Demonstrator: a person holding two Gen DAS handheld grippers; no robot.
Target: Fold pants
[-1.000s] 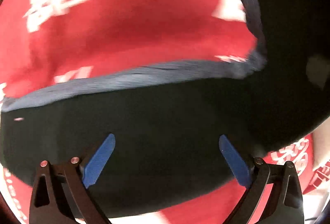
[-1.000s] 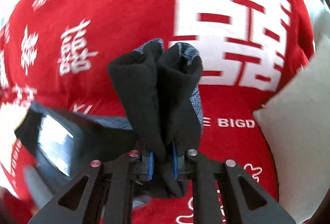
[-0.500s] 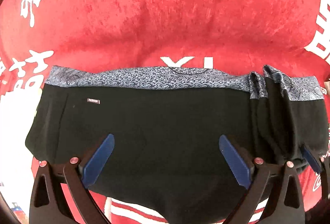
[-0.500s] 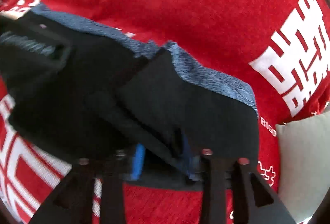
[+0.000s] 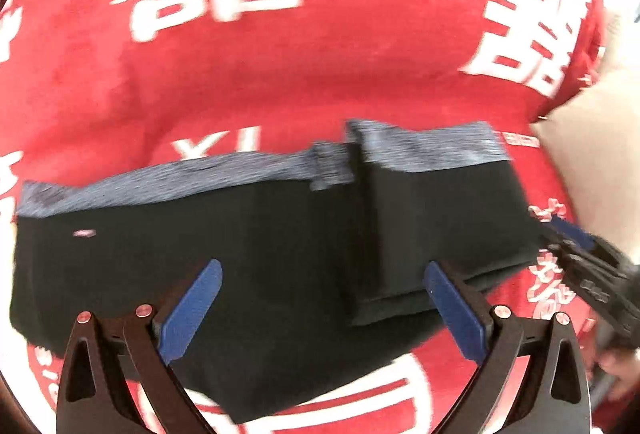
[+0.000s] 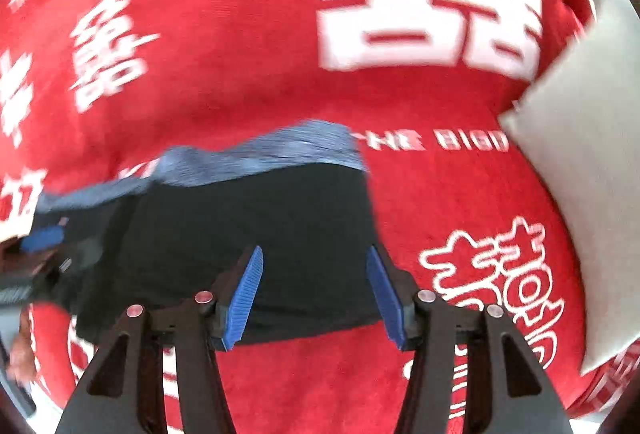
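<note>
R gripper point(image 6: 316, 294) lets go of pants point(image 6: 256, 230), jaws now spread | pants' folded end lies flat at 12 o'clock | L gripper point(image 5: 324, 310) unchanged, wide.

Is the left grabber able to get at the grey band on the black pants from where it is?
Probably yes. The left gripper is open over the pants, and the grey band lies bare along their far edge, with nothing on top.

A red blanket point(image 5: 320, 82) printed with white characters is covering the whole supporting surface. Black pants point(image 5: 280, 254) with a blue-grey waistband are lying flat on it, one side folded over. A pale grey cushion point(image 6: 580, 194) is resting on the blanket's right edge, near the pants.
</note>
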